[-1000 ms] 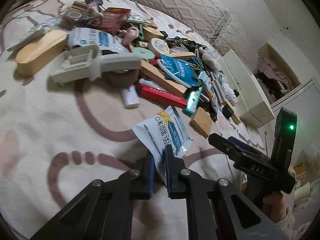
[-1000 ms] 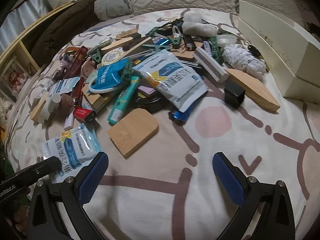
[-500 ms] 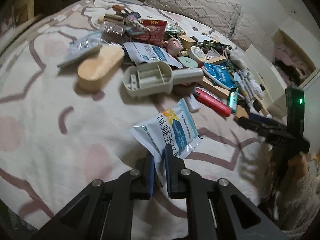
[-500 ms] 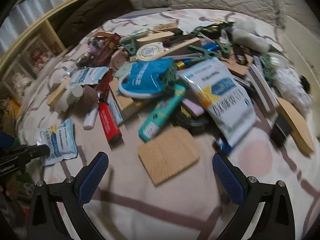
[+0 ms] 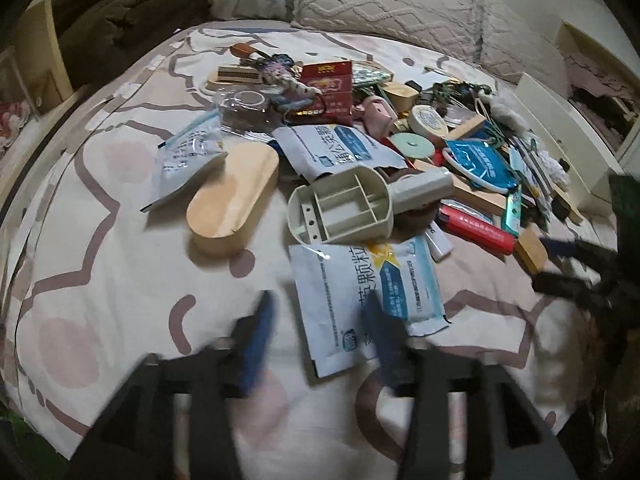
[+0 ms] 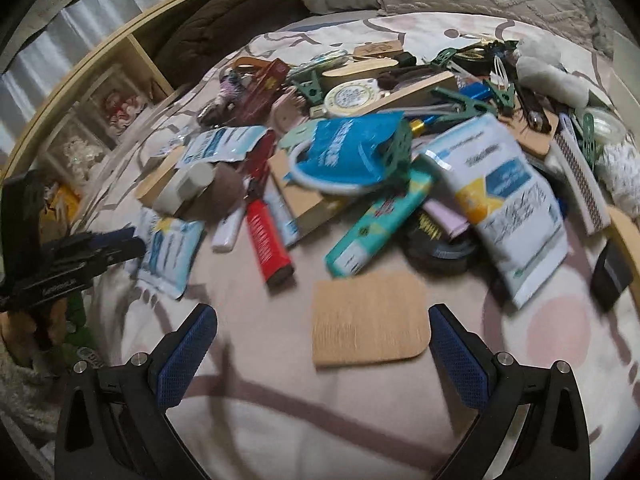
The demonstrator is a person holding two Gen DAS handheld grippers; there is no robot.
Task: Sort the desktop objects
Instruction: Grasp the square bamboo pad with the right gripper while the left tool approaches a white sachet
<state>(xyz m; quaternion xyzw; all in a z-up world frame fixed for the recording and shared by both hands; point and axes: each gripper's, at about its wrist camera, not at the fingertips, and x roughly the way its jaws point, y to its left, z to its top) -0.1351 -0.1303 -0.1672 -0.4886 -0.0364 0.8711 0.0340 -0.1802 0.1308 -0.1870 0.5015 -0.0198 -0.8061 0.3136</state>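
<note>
A white and blue medicine sachet (image 5: 368,284) lies flat on the bedspread just in front of my left gripper (image 5: 320,328), whose blurred blue pads stand apart, open and empty; the right pad overlaps the sachet's near edge. The sachet also shows in the right wrist view (image 6: 170,254), with the left gripper (image 6: 96,248) beside it. My right gripper (image 6: 322,350) is wide open and empty, low over a flat wooden board (image 6: 370,318). A pile of mixed small objects (image 5: 400,128) covers the bed beyond.
A cream organiser tray (image 5: 344,210), an oval wooden lid (image 5: 236,196), a red lighter-like stick (image 6: 268,240), a teal tube (image 6: 376,224) and a larger sachet (image 6: 508,196) lie near. A white box (image 5: 560,132) stands at the right; pillows (image 5: 400,4) are behind.
My left gripper opened and let go of the sachet, which now lies on the bedspread. The right gripper swung left and closer to the wooden board.
</note>
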